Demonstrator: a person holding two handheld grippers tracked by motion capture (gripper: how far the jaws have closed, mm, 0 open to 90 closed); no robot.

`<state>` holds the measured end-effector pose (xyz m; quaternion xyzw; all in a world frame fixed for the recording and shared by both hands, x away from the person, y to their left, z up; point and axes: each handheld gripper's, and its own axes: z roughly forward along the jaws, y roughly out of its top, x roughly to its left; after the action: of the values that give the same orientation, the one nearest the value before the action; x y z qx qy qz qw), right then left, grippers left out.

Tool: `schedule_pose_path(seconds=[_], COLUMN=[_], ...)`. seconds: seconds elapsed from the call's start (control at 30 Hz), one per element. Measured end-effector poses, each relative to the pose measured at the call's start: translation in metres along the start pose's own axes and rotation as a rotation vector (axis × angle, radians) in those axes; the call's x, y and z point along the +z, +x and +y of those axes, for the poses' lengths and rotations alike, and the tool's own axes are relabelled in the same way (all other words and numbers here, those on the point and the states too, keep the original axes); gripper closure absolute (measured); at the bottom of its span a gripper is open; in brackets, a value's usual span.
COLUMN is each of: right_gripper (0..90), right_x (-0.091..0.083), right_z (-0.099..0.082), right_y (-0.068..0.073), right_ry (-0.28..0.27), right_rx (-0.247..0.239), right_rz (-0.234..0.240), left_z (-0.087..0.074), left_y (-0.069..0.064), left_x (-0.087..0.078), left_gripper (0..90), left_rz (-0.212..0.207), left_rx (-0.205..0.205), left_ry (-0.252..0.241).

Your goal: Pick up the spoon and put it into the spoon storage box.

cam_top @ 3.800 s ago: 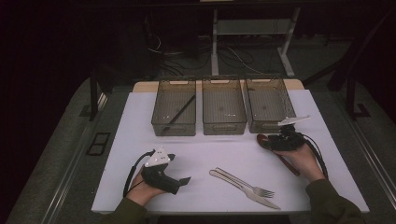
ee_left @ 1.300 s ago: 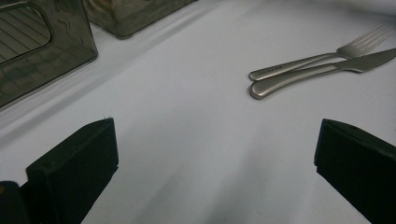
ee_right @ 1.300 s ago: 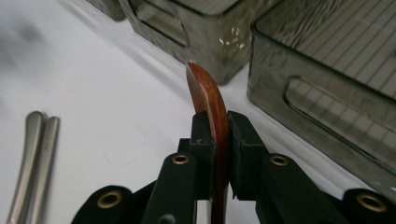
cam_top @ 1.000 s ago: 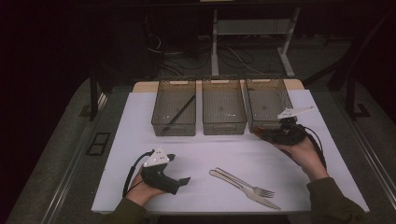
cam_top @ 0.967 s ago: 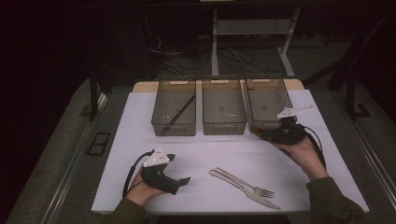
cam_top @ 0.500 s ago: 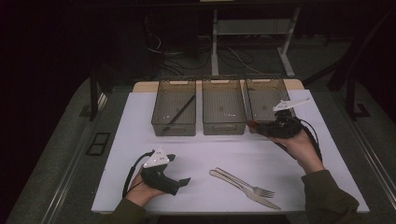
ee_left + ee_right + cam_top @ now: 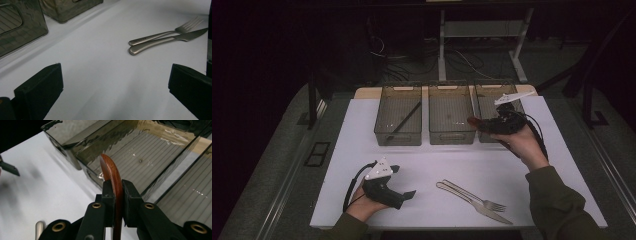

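My right gripper is shut on a reddish-brown wooden utensil, seen edge-on between the pads. Its curved end sticks out toward the middle bin, and the gripper hangs above the front of the right bin. Three smoky transparent bins stand in a row at the back of the white mat. My left gripper rests open on the mat at the front left, with nothing between its jaws. A steel fork and knife lie side by side ahead of it.
The left bin holds a thin black stick. The fork and knife lie at the mat's front centre. The white mat covers the table; dark floor, cables and a desk frame lie behind.
My right hand has risen off the mat and moved toward the bins and a little left, carrying the wooden utensil. The left gripper has stayed where it was.
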<state>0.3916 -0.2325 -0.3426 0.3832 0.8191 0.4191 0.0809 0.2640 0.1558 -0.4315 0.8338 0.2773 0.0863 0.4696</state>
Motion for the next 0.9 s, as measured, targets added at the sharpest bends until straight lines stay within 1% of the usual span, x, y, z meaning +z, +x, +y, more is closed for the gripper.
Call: schedule_pose_path(seconds=[0.13, 0.23, 0.33, 0.47, 0.5, 0.6, 0.67, 0.73, 0.9], right_gripper=[81.3, 81.3, 81.3, 81.3, 81.4, 81.3, 81.3, 81.3, 81.3], right_x=[0.008, 0.014, 0.021, 0.032, 0.034, 0.042, 0.047, 0.053, 0.065], right_z=[0.012, 0.02, 0.028, 0.038, 0.04, 0.047, 0.052, 0.058, 0.072], right_y=[-0.002, -0.003, -0.004, -0.005, -0.005, -0.006, -0.006, -0.006, -0.004], right_ry=[0.004, 0.013, 0.01, 0.018, 0.022, 0.034, 0.041, 0.043, 0.044], right_rx=[0.005, 0.009, 0.012, 0.025, 0.019, 0.021, 0.023, 0.02, 0.013], right_rz=[-0.005, -0.011, -0.011, -0.014, -0.019, -0.026, -0.033, -0.038, -0.047], left_z=[0.0, -0.001, 0.0, -0.001, -0.001, -0.002, -0.002, -0.002, -0.002], left_y=[-0.001, -0.001, 0.0, 0.0, 0.0, 0.001, 0.002, 0.003, 0.005], left_x=[0.001, 0.0, 0.0, 0.0, 0.0, -0.001, -0.001, -0.001, -0.001], left_gripper=[0.0, 0.0, 0.0, 0.0, 0.0, 0.0, 0.0, 0.0, 0.0], left_rz=[-0.001, 0.0, 0.006, 0.009, 0.007, 0.004, 0.009, 0.01, 0.002], left_rx=[0.004, -0.002, 0.014, 0.01, 0.012, 0.02, 0.025, 0.024, 0.024], left_ry=[0.005, -0.001, 0.009, 0.0, 0.001, 0.001, 0.006, -0.005, -0.009])
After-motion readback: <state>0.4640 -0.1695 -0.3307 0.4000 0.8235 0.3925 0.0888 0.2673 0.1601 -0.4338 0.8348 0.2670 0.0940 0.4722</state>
